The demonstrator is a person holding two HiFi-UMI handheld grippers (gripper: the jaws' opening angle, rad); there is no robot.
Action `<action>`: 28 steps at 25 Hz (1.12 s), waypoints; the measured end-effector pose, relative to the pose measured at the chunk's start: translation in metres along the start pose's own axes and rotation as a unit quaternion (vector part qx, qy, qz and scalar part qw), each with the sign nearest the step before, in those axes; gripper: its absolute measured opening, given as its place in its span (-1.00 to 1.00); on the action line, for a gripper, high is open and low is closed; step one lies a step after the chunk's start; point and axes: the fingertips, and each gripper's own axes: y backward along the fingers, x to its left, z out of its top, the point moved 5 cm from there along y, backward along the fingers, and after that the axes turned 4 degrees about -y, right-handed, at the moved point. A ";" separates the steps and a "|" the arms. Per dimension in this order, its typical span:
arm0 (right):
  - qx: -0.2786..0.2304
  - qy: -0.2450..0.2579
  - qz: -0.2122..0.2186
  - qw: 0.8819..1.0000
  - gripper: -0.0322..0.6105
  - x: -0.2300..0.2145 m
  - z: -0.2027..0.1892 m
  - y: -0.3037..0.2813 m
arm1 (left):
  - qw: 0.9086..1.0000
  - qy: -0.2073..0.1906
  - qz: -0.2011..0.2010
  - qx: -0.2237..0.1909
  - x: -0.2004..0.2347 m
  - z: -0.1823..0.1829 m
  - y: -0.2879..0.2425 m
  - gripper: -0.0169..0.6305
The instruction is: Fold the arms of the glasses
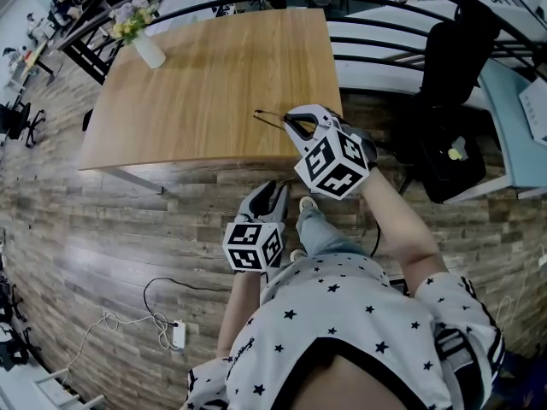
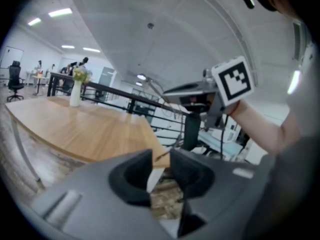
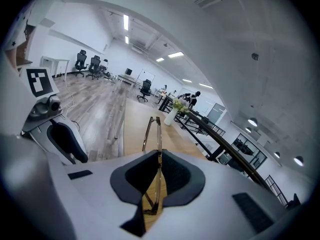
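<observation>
both jaws of the right gripper (image 3: 159,153) clench the glasses (image 3: 159,134); the left gripper (image 2: 161,152) gapes empty.

Left tool (image 2: 161,168), foreground, bottom of view: grey body, two dark pads (image 2: 131,180) standing apart, nothing pinched between them; wood-plank floor (image 2: 165,201) shows through the gap

Bench (image 2: 75,126): long pale-wood top, running off to the left, near corner just above the left tool

White vase (image 2: 75,95) with yellow flowers, upright at the bench's far end

Black railing (image 2: 112,91) behind the bench

Black office chair (image 2: 15,81), far left

Right tool (image 2: 167,91), upper right, about level, pointing left above the bench corner; marker cube (image 2: 233,80) on it, forearm (image 2: 260,121) behind

Glasses (image 2: 153,86): faint thin wire at the right tool's tip, detail too fine to tell

Ceiling strip lights (image 2: 60,13) overhead
</observation>
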 end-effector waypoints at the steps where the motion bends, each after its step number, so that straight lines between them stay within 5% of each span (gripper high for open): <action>1: -0.002 0.000 -0.001 1.000 -0.84 -0.001 0.002 0.001 | 1.000 -0.002 0.000 0.003 0.000 -0.001 -0.001 -0.60; 28: 0.000 0.012 0.011 1.000 -0.84 0.009 -0.012 0.006 | 0.999 0.006 0.033 0.001 0.016 0.002 -0.011 -0.56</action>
